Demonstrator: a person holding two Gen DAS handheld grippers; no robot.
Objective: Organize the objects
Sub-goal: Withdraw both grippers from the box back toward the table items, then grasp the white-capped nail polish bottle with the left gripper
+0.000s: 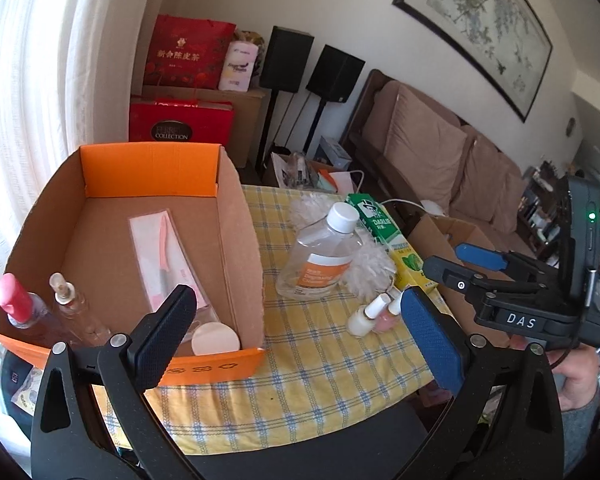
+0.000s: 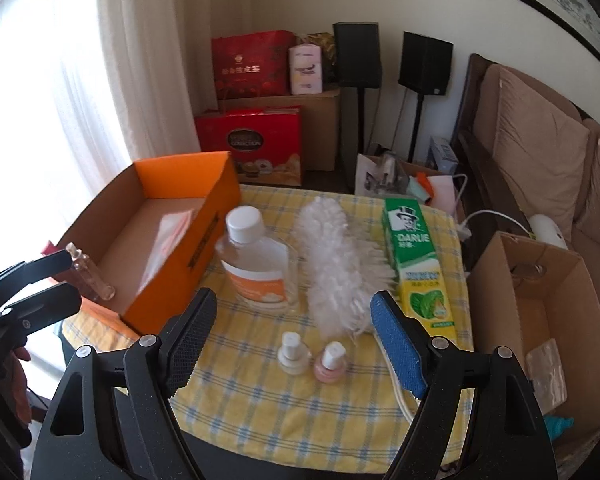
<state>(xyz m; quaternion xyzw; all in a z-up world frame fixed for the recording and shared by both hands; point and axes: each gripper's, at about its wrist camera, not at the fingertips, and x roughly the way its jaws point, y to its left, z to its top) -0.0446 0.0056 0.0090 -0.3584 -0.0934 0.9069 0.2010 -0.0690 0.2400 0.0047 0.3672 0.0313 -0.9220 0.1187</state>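
Note:
An orange cardboard box point(image 1: 236, 236) stands on the left of the yellow checked tablecloth point(image 1: 320, 380). It holds a pink packet point(image 1: 160, 248), a pink-capped bottle point(image 1: 18, 300), a clear perfume bottle point(image 1: 70, 304) and a round cream compact point(image 1: 215, 339). On the cloth lie a clear bottle with an orange label point(image 2: 256, 264), a white fluffy duster point(image 2: 332, 264), a green toothpaste box point(image 2: 418, 264), and a white point(image 2: 293, 354) and a pink nail polish bottle point(image 2: 331, 364). My left gripper point(image 1: 296, 332) hovers open over the box's near corner. My right gripper point(image 2: 292, 340) is open above the two polish bottles, holding nothing.
A plain cardboard box point(image 2: 540, 280) sits to the right of the table, beside a brown sofa point(image 2: 540, 152). Red gift bags point(image 2: 252, 140), two black speakers on stands point(image 2: 424, 64) and a white curtain point(image 2: 80, 100) stand behind the table.

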